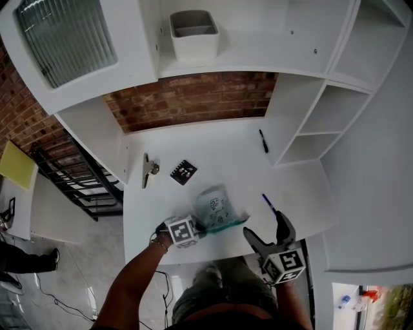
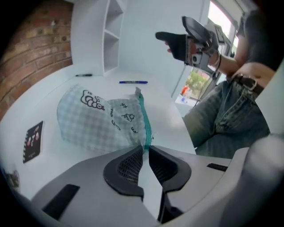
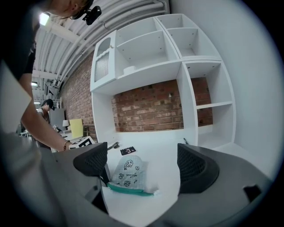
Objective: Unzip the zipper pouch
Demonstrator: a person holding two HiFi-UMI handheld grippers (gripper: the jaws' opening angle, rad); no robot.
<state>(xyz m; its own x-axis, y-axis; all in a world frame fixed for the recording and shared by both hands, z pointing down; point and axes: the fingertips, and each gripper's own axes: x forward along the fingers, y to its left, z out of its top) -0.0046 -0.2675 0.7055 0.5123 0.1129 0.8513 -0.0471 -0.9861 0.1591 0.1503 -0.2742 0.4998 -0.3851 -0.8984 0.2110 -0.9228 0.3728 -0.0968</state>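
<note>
Pouch [image 1: 215,205], lower middle, looks soft, light and floppy. The left gripper [image 2: 145,150] is pinched on its corner by the teal zipper [image 3: 126,189]. The right gripper [image 3: 142,163] gapes empty, and I'd have it take the zipper's far end.

We take this for a lab or studio workspace rather than a home, though the far end shows too small to be sure. A white table [image 1: 213,148] is built into white shelves [image 1: 316,116] against a bare brick wall [image 1: 193,100]. Exposed pipes [image 3: 120,13] run along the ceiling and the floor [image 1: 97,277] is glossy. A printed marker card [image 1: 183,172] lies on the table, and another person [image 3: 44,113] stands further back.
</note>
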